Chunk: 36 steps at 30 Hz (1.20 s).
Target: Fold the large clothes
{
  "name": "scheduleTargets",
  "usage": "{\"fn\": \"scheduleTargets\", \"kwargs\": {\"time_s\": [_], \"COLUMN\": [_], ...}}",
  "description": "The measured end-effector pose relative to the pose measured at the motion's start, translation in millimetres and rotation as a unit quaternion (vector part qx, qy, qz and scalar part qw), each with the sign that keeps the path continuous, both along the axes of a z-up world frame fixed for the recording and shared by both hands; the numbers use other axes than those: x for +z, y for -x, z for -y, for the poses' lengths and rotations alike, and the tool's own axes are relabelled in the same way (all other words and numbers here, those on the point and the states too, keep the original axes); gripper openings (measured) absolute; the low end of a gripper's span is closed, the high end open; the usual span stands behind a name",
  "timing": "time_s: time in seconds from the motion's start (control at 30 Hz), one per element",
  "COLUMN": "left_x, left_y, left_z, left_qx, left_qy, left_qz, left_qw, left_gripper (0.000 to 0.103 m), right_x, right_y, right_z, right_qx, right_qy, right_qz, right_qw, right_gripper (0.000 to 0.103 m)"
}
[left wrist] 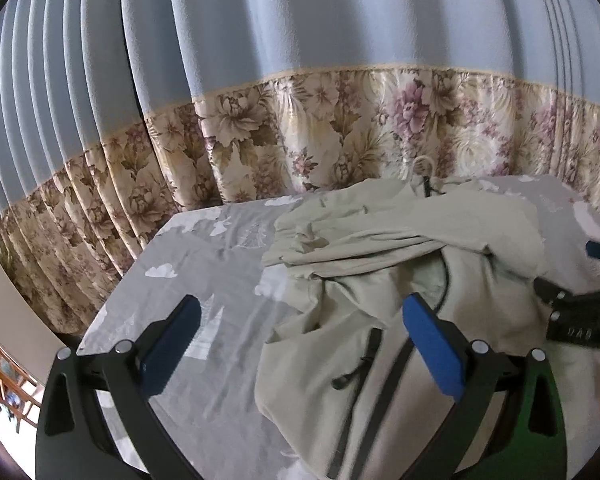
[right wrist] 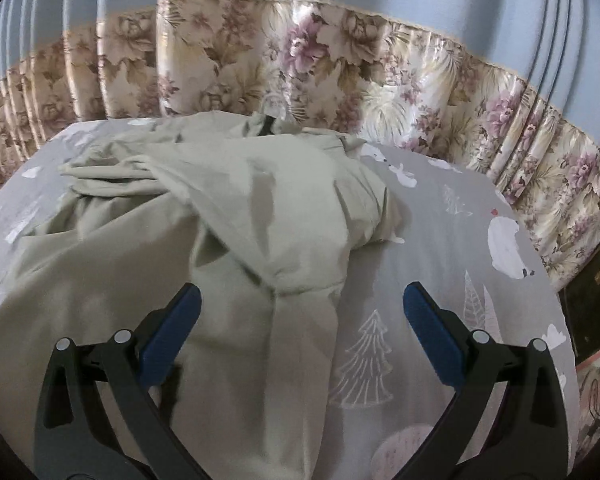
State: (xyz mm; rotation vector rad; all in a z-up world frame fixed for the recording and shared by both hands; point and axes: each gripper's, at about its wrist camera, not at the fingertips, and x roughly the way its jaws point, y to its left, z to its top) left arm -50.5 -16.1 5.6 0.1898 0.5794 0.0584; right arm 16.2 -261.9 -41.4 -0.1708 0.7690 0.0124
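Observation:
A large pale green jacket [left wrist: 400,240] with black zips lies crumpled on a bed with a grey printed sheet [left wrist: 204,252]. My left gripper [left wrist: 300,320] is open and empty above the jacket's left edge, holding nothing. The other gripper shows at the right edge of the left wrist view [left wrist: 580,280]. In the right wrist view the jacket [right wrist: 228,208] fills the middle and left. My right gripper [right wrist: 300,312] is open and empty, over the jacket's right edge and the sheet [right wrist: 440,240].
A blue curtain with a floral lower band [left wrist: 340,120] hangs close behind the bed. A dark cabinet [right wrist: 596,292] stands at the right of the bed. The bed's left edge [left wrist: 112,304] drops to the floor.

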Motion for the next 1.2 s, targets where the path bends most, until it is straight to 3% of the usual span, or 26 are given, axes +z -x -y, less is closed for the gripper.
{"fn": "scheduleTargets", "kwargs": {"time_s": [0.17, 0.2, 0.23, 0.3, 0.33, 0.43, 0.53, 0.63, 0.77, 0.8, 0.83, 0.9, 1.13, 1.2], "left_x": [-11, -13, -14, -16, -18, -21, -24, -28, -36, -38, -40, -45, -56, -60], "left_y": [-18, -21, -22, -26, -28, -30, -28, -27, -23, -21, -18, -12, 9, 15], "left_z": [-12, -15, -17, -22, -24, -31, -38, -42, -35, -31, -28, -21, -3, 5], "left_qx": [0.011, 0.016, 0.018, 0.024, 0.027, 0.033, 0.04, 0.043, 0.03, 0.019, 0.01, -0.014, -0.074, -0.091], "left_qy": [-0.015, -0.019, -0.021, -0.029, -0.033, -0.05, -0.053, -0.049, -0.05, -0.046, -0.044, -0.04, -0.002, 0.004], "left_qz": [-0.012, -0.015, -0.015, -0.02, -0.022, -0.026, -0.031, -0.037, -0.051, -0.056, -0.06, -0.069, -0.097, -0.102], "left_qw": [0.9998, 0.9996, 0.9995, 0.9991, 0.9989, 0.9979, 0.9973, 0.9972, 0.997, 0.9971, 0.9972, 0.9967, 0.9925, 0.9905], "left_gripper": [0.101, 0.101, 0.101, 0.101, 0.101, 0.101, 0.101, 0.101, 0.101, 0.101, 0.101, 0.101, 0.101, 0.101], "right_x": [-29, -33, -39, -44, -42, -21, 8, 35, 41, 34, 30, 29, 32, 31], "right_y": [-37, -43, -51, -59, -60, -57, -60, -78, -107, -114, -116, -101, -12, 14], "right_z": [5, 7, 12, 20, 23, 48, 86, 134, 181, 186, 191, 199, 196, 194], "right_qx": [-0.018, -0.018, -0.017, -0.007, -0.008, -0.022, -0.056, -0.107, -0.153, -0.158, -0.162, -0.156, -0.11, -0.101], "right_qy": [0.012, 0.007, -0.002, -0.028, -0.016, -0.016, 0.008, 0.034, 0.059, 0.075, 0.085, 0.078, 0.059, 0.051], "right_qz": [-0.032, -0.043, -0.056, -0.072, -0.069, -0.049, -0.015, 0.016, 0.036, 0.024, 0.014, 0.024, 0.039, 0.037], "right_qw": [0.999, 0.999, 0.998, 0.997, 0.997, 0.998, 0.998, 0.993, 0.986, 0.984, 0.983, 0.984, 0.991, 0.993], "right_gripper": [0.092, 0.079, 0.056, 0.04, 0.017, 0.01, 0.008, 0.008, 0.013, 0.031, 0.057, 0.075, 0.092, 0.092]}}
